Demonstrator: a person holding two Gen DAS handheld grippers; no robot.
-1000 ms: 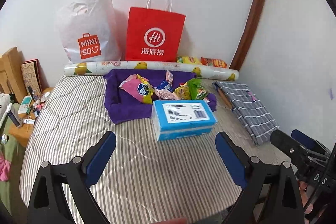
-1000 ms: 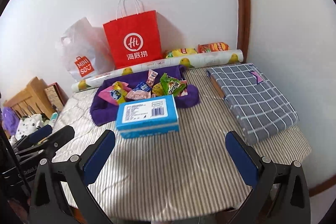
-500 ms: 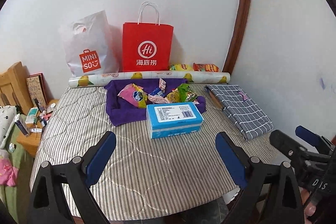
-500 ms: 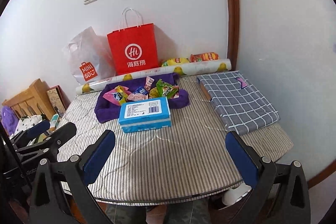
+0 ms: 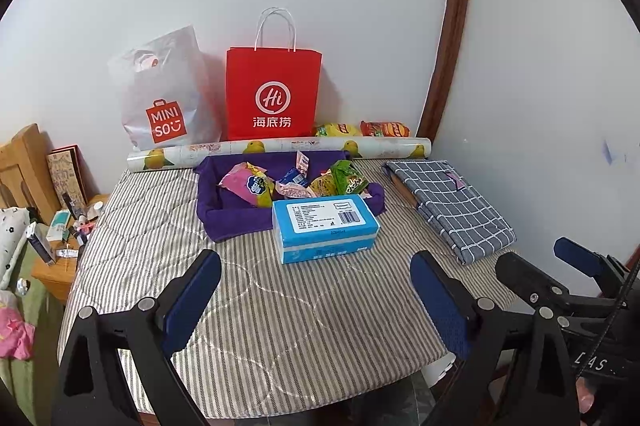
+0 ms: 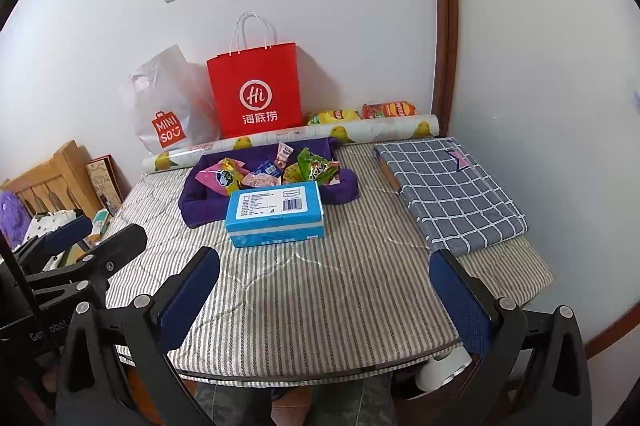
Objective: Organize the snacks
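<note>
Two hand-held grippers hang over the near edge of a striped, quilted worktop (image 6: 340,290), both empty with their blue-padded fingers spread wide apart: the left hand-held gripper (image 5: 316,290) and the right hand-held gripper (image 6: 325,292). Each camera catches only part of the other tool at the frame's edge, and the hands holding them are almost wholly out of sight.

The snacks (image 5: 296,182) lie heaped in a purple fabric tray (image 5: 224,216) toward the back of the worktop; pink, green, yellow and blue wrappers show, but their print is too small to read. A blue tissue pack (image 5: 324,226) sits against the tray's front edge and hides part of that edge and of the packets behind.

Behind the tray a roll of fruit-printed paper (image 5: 280,149) lies along the wall, with a red paper bag (image 5: 273,94) and a white plastic shopping bag (image 5: 164,94) standing behind it. Two more snack packets, one yellow (image 6: 334,116) and one orange (image 6: 390,109), are half concealed behind the roll. A folded grey checked cloth (image 6: 448,194) rests on the right side over something flat and brown, of which only an edge shows. Off the left edge, a cluttered wooden bedside stand (image 5: 52,270) is cut off by the lens rim.
</note>
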